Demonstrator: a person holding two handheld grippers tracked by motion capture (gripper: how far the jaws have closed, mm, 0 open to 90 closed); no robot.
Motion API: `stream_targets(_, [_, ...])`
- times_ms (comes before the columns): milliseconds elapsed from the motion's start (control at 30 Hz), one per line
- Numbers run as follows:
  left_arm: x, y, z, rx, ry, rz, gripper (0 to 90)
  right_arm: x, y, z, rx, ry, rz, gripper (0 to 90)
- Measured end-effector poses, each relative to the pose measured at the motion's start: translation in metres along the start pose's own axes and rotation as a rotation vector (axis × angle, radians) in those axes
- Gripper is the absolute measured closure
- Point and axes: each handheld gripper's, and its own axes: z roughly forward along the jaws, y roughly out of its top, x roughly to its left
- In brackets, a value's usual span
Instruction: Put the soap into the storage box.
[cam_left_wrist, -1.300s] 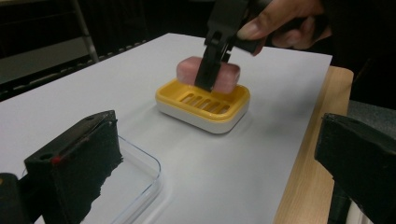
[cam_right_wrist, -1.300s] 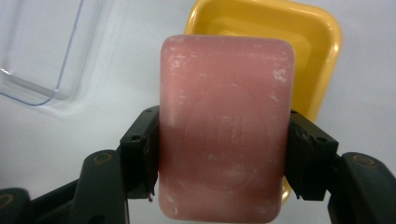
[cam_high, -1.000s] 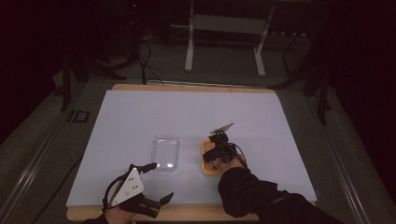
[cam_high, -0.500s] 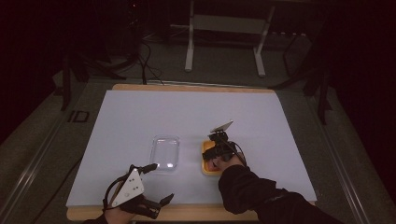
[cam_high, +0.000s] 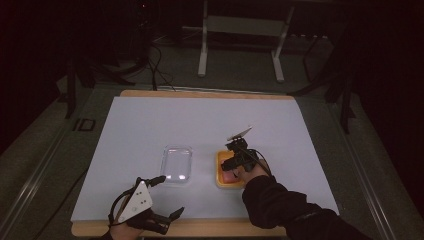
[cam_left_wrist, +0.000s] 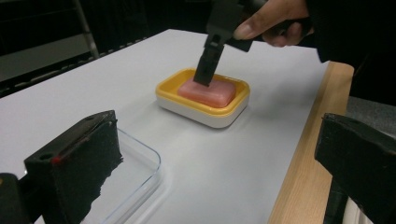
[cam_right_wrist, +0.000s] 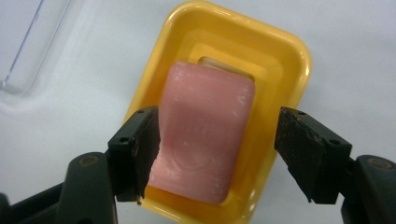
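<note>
Right gripper (cam_right_wrist: 217, 154) straddles the pink soap (cam_right_wrist: 203, 135) in the yellow dish (cam_right_wrist: 285, 56), jaws just closing, right pad apparently still clear; left gripper (cam_high: 167, 197) wide near the dish.

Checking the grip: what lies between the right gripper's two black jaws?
In the right gripper view, the pink soap bar in the yellow dish lies between the right gripper jaws; the right-hand jaw stands clear of it.

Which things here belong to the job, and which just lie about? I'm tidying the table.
In the job:
- pink soap bar
- yellow soap dish
- right gripper, jaws either side of the bar

Lying about:
- clear plastic lid
- left gripper, idle at the table's near edge
</note>
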Motion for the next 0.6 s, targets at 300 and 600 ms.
stream_targets(300, [0.001,-0.003,-0.005,0.009,0.030,-0.014,0.6,-0.003,-0.003,-0.004,-0.023,0.022,-0.080,21.6])
stream_targets(600, [0.003,-0.006,-0.008,0.009,0.045,-0.033,0.6,-0.015,-0.011,0.003,-0.020,0.097,-0.143,10.5])
